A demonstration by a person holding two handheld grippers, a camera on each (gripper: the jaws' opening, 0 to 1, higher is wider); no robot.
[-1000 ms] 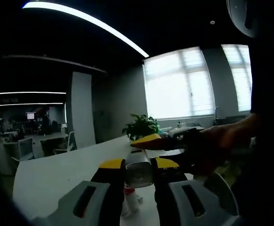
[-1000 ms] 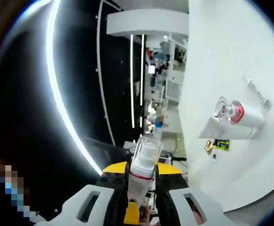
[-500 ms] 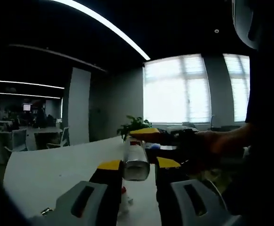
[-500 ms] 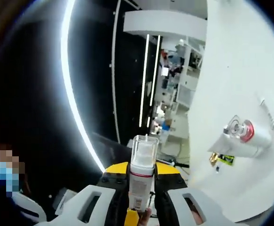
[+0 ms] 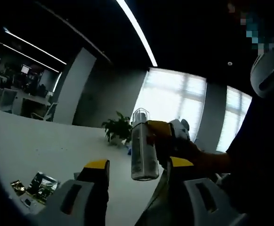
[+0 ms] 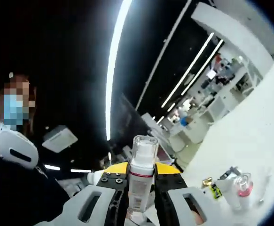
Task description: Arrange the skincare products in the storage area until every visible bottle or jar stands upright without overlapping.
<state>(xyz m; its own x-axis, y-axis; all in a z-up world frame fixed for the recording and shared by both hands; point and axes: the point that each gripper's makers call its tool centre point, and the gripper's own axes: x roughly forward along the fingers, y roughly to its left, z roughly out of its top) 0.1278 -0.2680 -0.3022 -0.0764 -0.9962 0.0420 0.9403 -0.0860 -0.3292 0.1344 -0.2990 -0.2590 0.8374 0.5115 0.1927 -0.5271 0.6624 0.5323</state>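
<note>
A slim frosted bottle (image 5: 144,150) with a clear cap hangs in the air above the white table (image 5: 28,146). My right gripper (image 5: 167,136) comes in from the right of the left gripper view and grips the bottle near its top. My left gripper (image 5: 139,165) is open, with a gap between each jaw and the bottle's base. In the right gripper view the same bottle (image 6: 141,169) rises between the jaws of my right gripper (image 6: 141,168), which is shut on it. A second bottle with a pink collar (image 6: 240,188) lies on the table (image 6: 259,146).
Small sachets (image 5: 38,183) lie on the table at the lower left, seen also as sachets (image 6: 214,188) beside the lying bottle. A potted plant (image 5: 118,129) stands at the table's far end by the windows. A person's dark sleeve (image 5: 263,160) is at the right.
My left gripper has opened and let go of the bottle, which stays in the right gripper. Both cameras have tilted, so the room and table sit differently in each view.
</note>
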